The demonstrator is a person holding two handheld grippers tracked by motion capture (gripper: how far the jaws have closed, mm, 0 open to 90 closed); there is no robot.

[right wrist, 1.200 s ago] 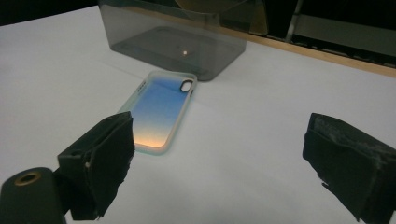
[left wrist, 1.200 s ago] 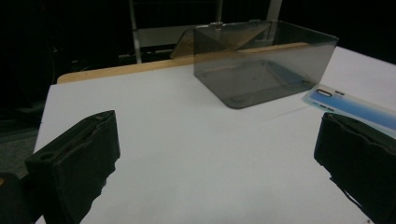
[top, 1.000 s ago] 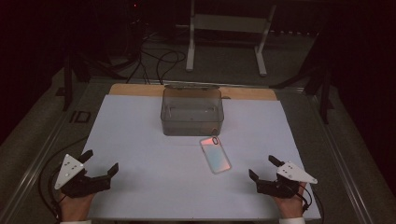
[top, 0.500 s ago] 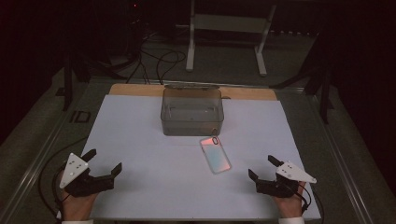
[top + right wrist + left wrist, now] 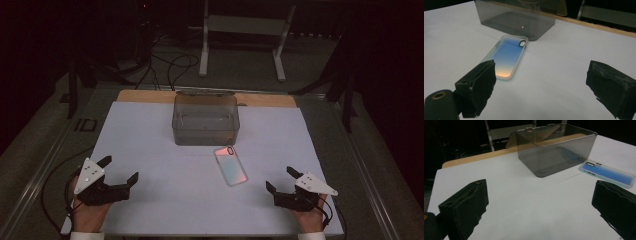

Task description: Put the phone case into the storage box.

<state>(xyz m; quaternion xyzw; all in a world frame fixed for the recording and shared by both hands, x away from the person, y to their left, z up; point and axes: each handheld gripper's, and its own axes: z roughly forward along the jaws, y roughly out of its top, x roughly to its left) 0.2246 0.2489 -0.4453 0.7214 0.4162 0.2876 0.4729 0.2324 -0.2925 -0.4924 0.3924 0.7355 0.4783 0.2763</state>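
Note:
A phone case (image 5: pixel 231 165) with a pink-to-blue gradient lies flat on the white sheet, just in front of the right corner of a smoky clear plastic box (image 5: pixel 205 120), whose lid hangs open at the back. My left gripper (image 5: pixel 119 170) rests open near the front left edge, far from both. My right gripper (image 5: pixel 280 179) rests open near the front right, a short way right of the case. In the left gripper view the box (image 5: pixel 556 152) and case (image 5: pixel 607 173) lie ahead beyond the open gripper (image 5: pixel 540 192). The right gripper view shows the case (image 5: pixel 507 56) and box (image 5: pixel 516 17) past the open gripper (image 5: pixel 541 75).
The white sheet (image 5: pixel 150 130) covers the table, with a wooden strip (image 5: pixel 145 96) along its back edge. Behind the table stands a metal frame (image 5: pixel 242 40), with cables (image 5: pixel 170 62) on the floor. A cable loops off the table's left edge by my left hand.
My left gripper has shifted slightly right and forward. The right gripper, the case and the box have stayed where they were.

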